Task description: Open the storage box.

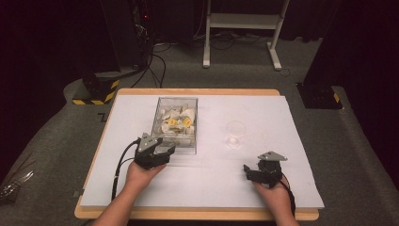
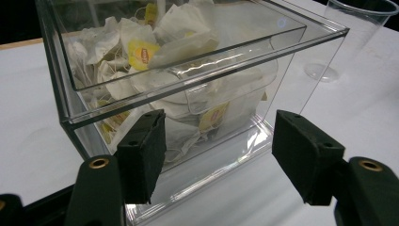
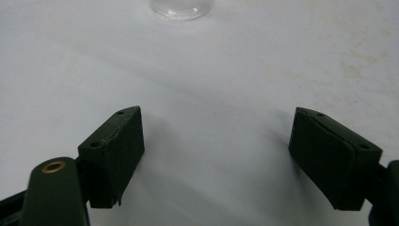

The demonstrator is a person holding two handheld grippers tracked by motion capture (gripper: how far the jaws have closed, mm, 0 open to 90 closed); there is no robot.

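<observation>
Jaws of the left gripper [image 2: 214, 155] stand apart right at the near wall of the clear box [image 2: 301, 70], gripping nothing; tea bags [image 2: 141, 52] fill it, centre frame. Right gripper [image 3: 216, 160] gapes over bare table [image 3: 226, 75], below the empty plastic cup [image 1: 235, 134].

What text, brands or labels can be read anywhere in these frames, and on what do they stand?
No text reads clearly.
Yellow tags on the tea bags in the clear box: a red logo, too blurred to read.
High view: the tags are too small to read.
</observation>
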